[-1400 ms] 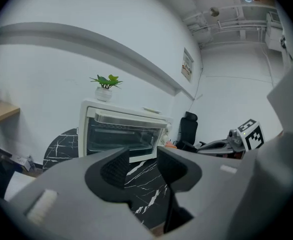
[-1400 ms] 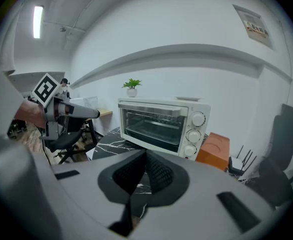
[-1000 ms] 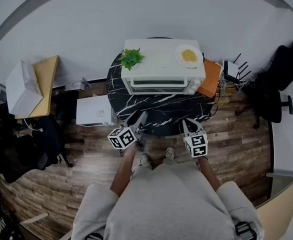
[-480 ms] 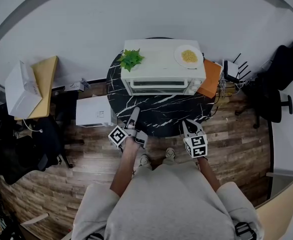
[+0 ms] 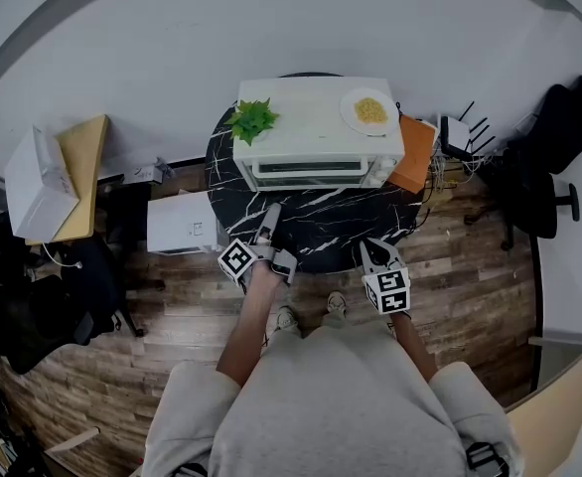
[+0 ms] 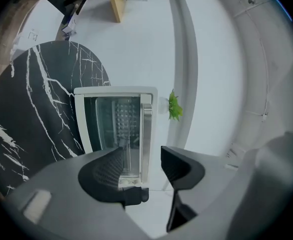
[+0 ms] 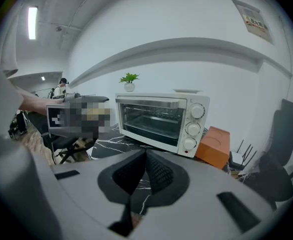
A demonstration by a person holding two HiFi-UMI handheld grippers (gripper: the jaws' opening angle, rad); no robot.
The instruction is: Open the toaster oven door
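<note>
Left gripper (image 6: 141,153) hides one end of the toaster oven (image 6: 114,119)

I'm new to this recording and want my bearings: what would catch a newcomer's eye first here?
The white toaster oven, door closed, stands mid-frame on a round black marble table, with a green plant at the left of its top and a plate of yellow food at the right. The left hand-held gripper points at it from the table's near edge, its jaws having just been opening, nothing between them.
</note>
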